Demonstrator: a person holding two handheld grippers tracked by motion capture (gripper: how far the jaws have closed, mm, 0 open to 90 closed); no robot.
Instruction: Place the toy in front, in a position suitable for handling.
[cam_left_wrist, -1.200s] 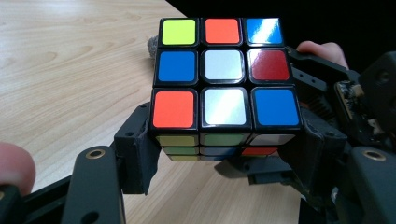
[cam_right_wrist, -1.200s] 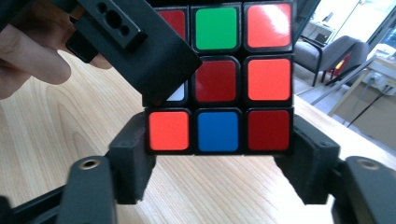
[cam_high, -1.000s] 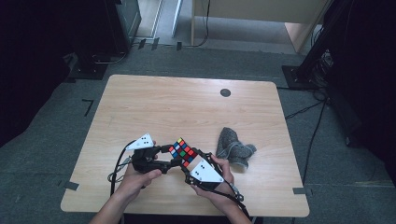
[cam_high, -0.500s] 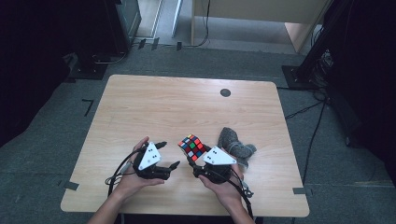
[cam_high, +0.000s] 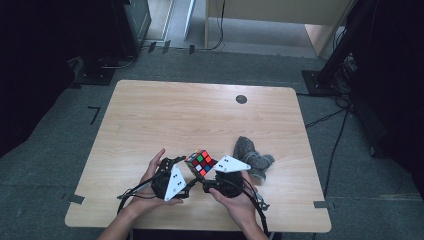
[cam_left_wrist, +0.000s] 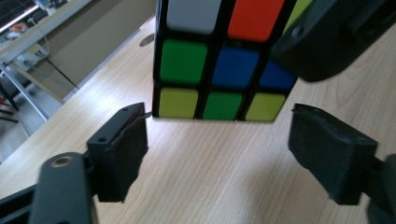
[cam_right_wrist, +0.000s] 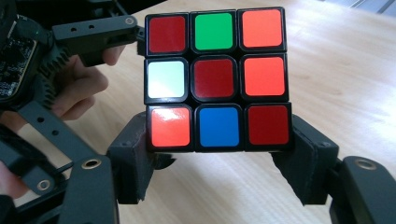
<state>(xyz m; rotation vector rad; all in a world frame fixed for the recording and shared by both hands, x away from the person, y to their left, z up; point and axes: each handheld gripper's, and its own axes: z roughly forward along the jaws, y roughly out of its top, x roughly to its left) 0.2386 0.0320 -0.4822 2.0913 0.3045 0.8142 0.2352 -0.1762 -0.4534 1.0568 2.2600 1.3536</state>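
Red, orange, green, white and blue squares face the right gripper view, where the puzzle cube (cam_right_wrist: 217, 79) sits clamped at its bottom row between the two black jaws of the right tongs (cam_right_wrist: 219, 158). In the high view the cube (cam_high: 200, 162) is held up off the bench (cam_high: 200, 115), tilted on a corner, near the front edge and between the person's two hands. The left tongs (cam_left_wrist: 217, 154) stand apart just below the cube (cam_left_wrist: 219, 60); one jaw tip nearly meets the cube's lower corner, though I cannot tell whether it touches. Seen from above, the left tongs (cam_high: 181, 164) lie just left of the cube. A grey cloth (cam_high: 252, 161) lies crumpled on the pale wood just right of the right hand (cam_high: 235, 200).
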